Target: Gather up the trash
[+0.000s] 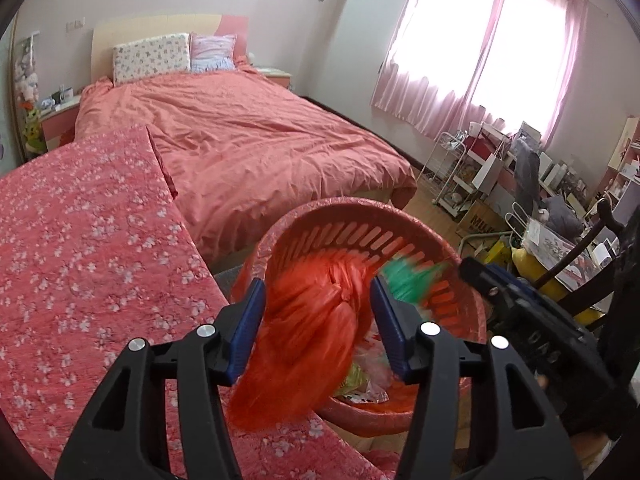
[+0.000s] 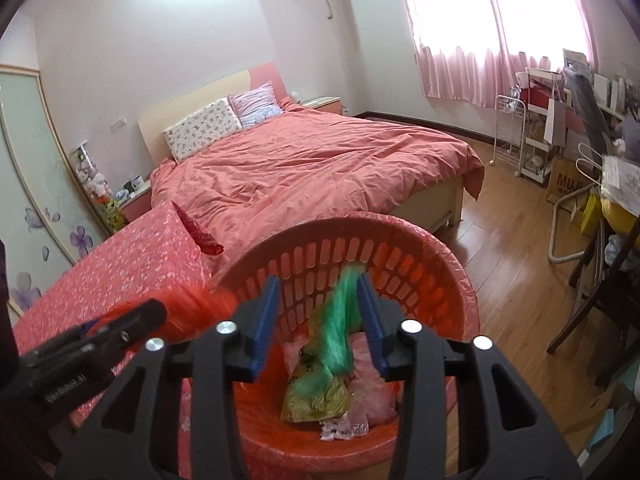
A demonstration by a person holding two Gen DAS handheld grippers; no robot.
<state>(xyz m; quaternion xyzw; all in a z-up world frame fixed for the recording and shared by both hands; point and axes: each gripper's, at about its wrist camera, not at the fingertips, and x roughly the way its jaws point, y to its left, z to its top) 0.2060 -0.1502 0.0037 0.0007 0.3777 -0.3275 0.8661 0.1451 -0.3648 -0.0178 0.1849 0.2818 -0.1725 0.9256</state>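
A red slatted plastic bin (image 1: 400, 236) (image 2: 404, 240) stands on the floor beside a table with a pink flowered cloth (image 1: 80, 260) (image 2: 132, 272). Yellow, pink and white wrappers (image 2: 316, 396) lie in its bottom. My left gripper (image 1: 318, 320) is open above the bin's near rim, and a blurred orange plastic bag (image 1: 304, 336) hangs between its blue pads. My right gripper (image 2: 318, 320) is open over the bin, and a blurred green plastic bag (image 2: 340, 328) drops between its fingers. The green bag also shows in the left wrist view (image 1: 408, 280).
A bed with a pink cover (image 1: 256, 136) (image 2: 316, 168) lies behind the bin. A cluttered desk, white wire rack (image 2: 516, 136) and dark chair (image 2: 600, 312) stand at right on the wood floor (image 2: 516, 256). Pink curtains cover the window.
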